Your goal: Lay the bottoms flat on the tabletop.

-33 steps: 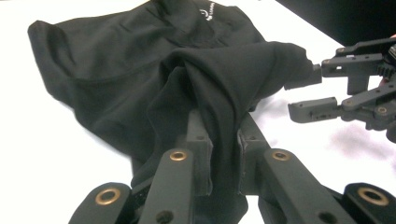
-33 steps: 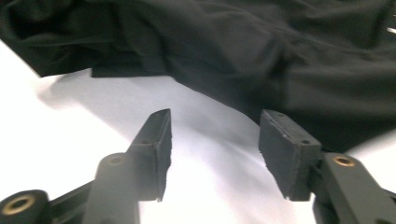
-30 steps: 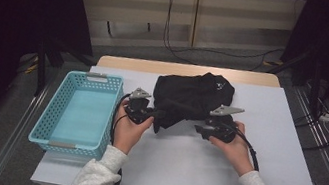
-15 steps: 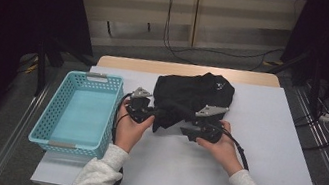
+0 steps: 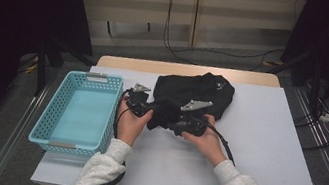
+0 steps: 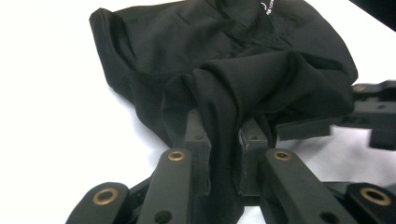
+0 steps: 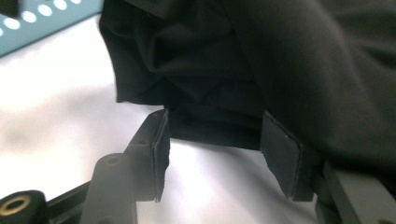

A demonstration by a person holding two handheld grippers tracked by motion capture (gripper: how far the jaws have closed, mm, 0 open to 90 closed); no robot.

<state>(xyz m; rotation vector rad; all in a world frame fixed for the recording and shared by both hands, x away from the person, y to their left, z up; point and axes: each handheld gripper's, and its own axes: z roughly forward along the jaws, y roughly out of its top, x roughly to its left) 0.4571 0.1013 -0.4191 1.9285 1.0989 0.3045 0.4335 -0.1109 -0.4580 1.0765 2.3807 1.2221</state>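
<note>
black cloth garment [image 5: 192,97] lies bunched mid-surface beside the blue basket [image 5: 79,109] — left gripper [image 6: 223,140] pinching a fold to anchor it, right gripper [image 7: 212,154] with jaws spread, just opening, at the hem to take a second hold.

A lab-like recording room: dark curtains [image 5: 7,20], floor rails [image 5: 328,160], and loose cables [image 5: 180,49].
</note>
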